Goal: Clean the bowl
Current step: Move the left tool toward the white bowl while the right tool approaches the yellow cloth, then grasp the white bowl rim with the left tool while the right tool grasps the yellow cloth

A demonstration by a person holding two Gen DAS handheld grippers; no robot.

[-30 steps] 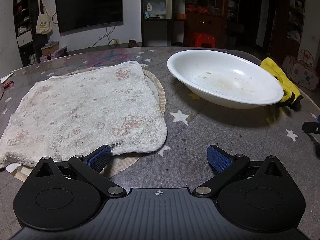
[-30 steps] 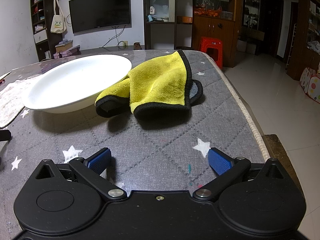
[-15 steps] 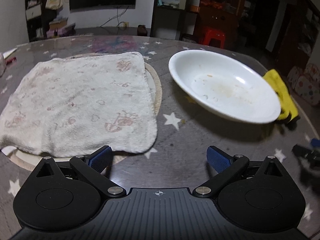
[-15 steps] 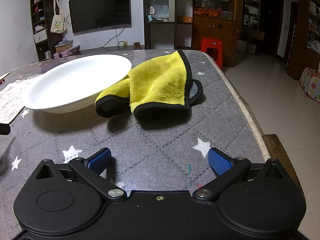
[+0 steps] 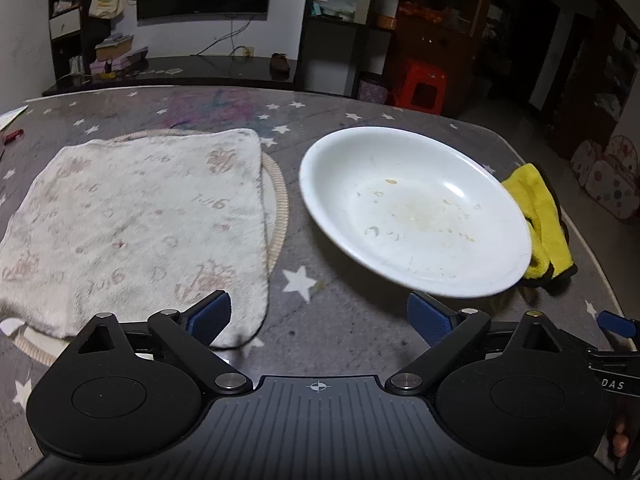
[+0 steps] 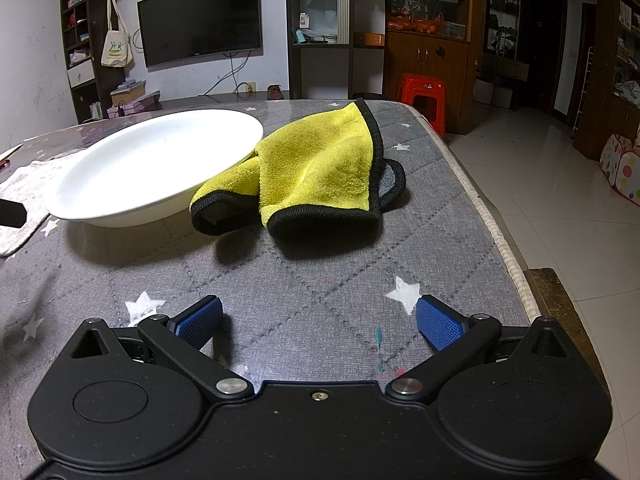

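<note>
A soiled, shallow white ceramic bowl is seen ahead of the empty, closing left gripper, and its near rim is best pinched squarely; the right gripper is spread, empty.

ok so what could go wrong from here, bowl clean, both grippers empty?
1. The white bowl rests tilted, its rim on the yellow cloth; pulling the cloth could rock or slide it.
2. The left gripper is closing with nothing between its jaws, so it may miss the rim.
3. The cloth lies near the table edge and could drop off.
</note>
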